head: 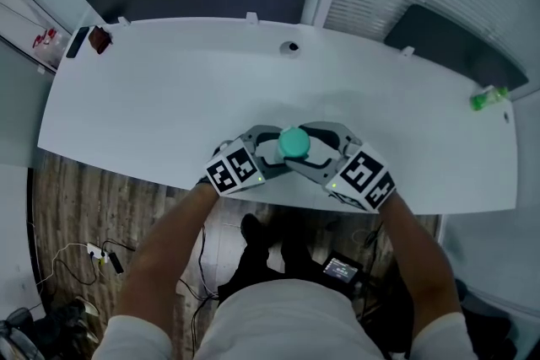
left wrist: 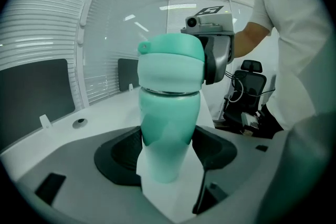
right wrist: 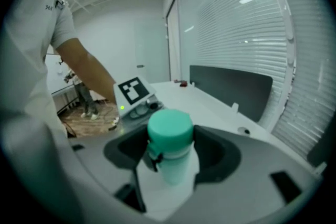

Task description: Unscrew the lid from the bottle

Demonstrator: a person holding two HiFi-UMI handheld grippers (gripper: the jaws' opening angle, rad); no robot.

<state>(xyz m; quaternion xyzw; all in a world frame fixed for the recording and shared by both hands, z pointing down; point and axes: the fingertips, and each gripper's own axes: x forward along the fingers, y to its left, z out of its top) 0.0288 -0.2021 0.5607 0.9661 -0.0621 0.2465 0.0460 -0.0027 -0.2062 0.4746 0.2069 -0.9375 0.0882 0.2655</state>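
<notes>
Head view shows you the teal lid (head: pixel 294 142) near the front edge of the white counter (head: pixel 169 88), with both of your tools meeting around it. In the left gripper view, your left hand-held gripper (left wrist: pixel 167 152) presses its jaws against both sides of the upright bottle (left wrist: pixel 169 118), low on the body. In the right gripper view, your right hand-held gripper (right wrist: pixel 170 152) is clamped on the lid, which sits on the bottle.
</notes>
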